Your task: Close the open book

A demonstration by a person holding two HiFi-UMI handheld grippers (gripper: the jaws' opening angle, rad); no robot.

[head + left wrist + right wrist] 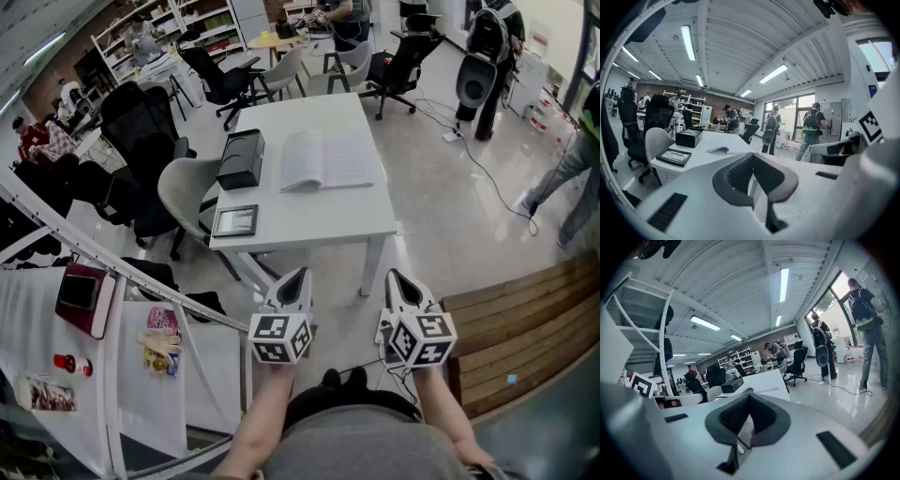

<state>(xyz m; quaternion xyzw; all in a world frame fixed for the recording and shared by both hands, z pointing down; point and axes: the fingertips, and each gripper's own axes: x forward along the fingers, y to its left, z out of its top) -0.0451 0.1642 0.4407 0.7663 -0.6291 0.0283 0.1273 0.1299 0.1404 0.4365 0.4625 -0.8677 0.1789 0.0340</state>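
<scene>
The white table (309,231) stands well ahead of me, and I judge the walk up to it to be the first hazard. If I come in too fast or too low, a claw tip can knock the table's near edge and jolt everything on it. The grey chair (184,193) is tucked against the table's left side, so an approach from that side can catch it.

The open book (328,161) lies flat on the far half of the table, pages up and well apart from both claws. It looks light and the tabletop looks smooth. If I push at a page edge instead of lifting a cover, I expect the whole book to slide towards the far edge. It could also slide left into the black box (242,157) just beside it. The framed tablet (234,221) sits near the front-left corner, where a low left arm could sweep it off.

My left claw (296,278) and right claw (395,279) are both pinched fully together with nothing in them, held side by side close to my body. With the tips closed like this, they can snag a few thin pages instead of the whole half, and the paper may crease or tear as it folds over.
</scene>
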